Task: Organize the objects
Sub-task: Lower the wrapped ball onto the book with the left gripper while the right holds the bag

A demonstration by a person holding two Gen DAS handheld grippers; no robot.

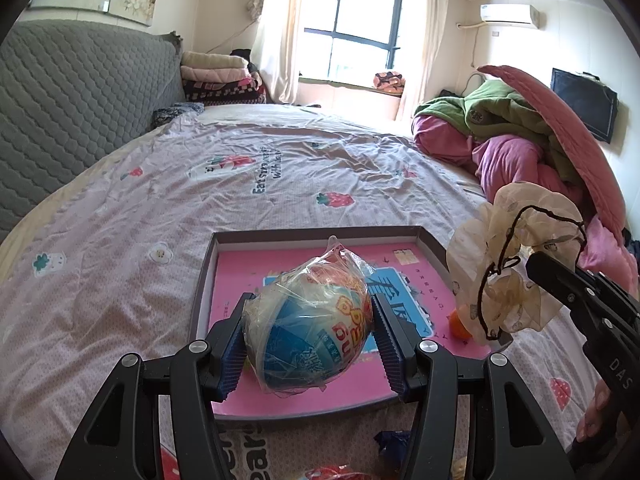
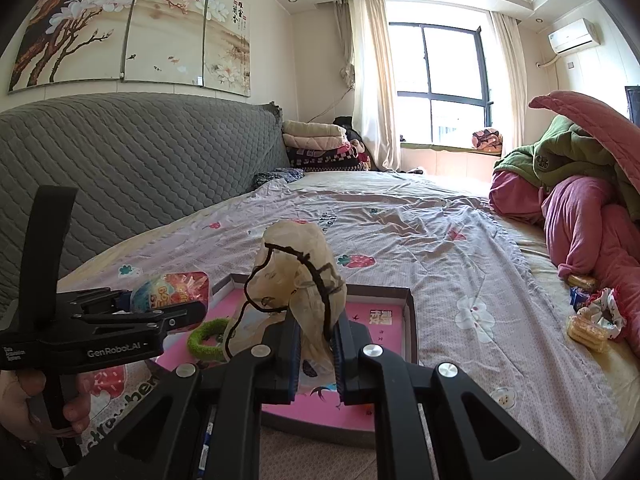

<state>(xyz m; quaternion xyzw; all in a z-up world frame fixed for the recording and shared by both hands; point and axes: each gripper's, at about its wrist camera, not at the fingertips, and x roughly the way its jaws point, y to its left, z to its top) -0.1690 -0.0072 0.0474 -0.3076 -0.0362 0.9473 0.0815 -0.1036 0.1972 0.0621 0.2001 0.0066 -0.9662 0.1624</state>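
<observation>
Tray (image 1: 208,280) with a pink floor lies on the bed (image 1: 140,208). Left gripper (image 1: 310,330) is clamped on a wrapped ball (image 1: 308,328), blue and orange under clear plastic, and holds it over the near part of the tray. Right gripper (image 2: 316,346) is pressed together on a sheer beige scrunchie (image 2: 296,276) with a dark cord, held above the tray. Green hair ring (image 2: 208,338) lies inside the tray at its left side. Small orange thing (image 1: 460,326) rests just right of the tray. Biscuits (image 2: 586,334) lie well apart, near the pink quilt (image 2: 580,216).
</observation>
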